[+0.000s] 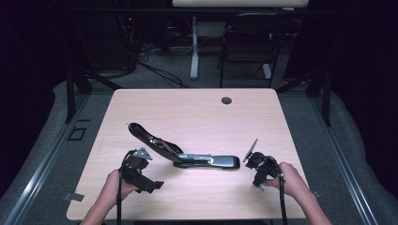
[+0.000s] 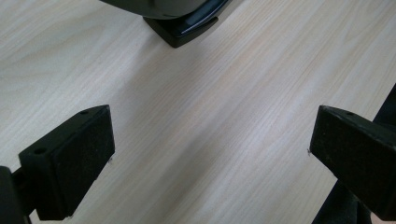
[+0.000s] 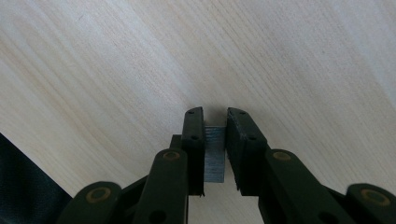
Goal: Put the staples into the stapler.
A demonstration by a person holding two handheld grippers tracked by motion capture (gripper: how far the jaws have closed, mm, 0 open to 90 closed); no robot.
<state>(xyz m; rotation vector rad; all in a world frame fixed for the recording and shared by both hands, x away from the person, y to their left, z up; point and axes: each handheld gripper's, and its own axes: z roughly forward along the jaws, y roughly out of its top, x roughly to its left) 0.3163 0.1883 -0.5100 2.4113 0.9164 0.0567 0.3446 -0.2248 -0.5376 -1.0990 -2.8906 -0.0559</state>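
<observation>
A black and silver stapler (image 1: 187, 157) lies on the wooden table (image 1: 197, 112), swung open, its top arm (image 1: 150, 138) raised toward the back left. One black end of the stapler (image 2: 187, 23) is at the top of the left gripper view. My left gripper (image 1: 150, 173) (image 2: 210, 149) sits just in front of the stapler's left part, its jaws wide apart over bare wood with nothing between them. Right of the stapler's front end, my right gripper (image 1: 260, 180) (image 3: 215, 114) points down at the table. Its jaws are shut on a short grey strip of staples (image 3: 215, 154).
A dark cable grommet (image 1: 226, 100) sits near the table's far edge. Beyond the table stand a black chair (image 1: 248, 42) and a white desk leg (image 1: 194, 47), with cables on the floor. Both hands rest near the table's front edge.
</observation>
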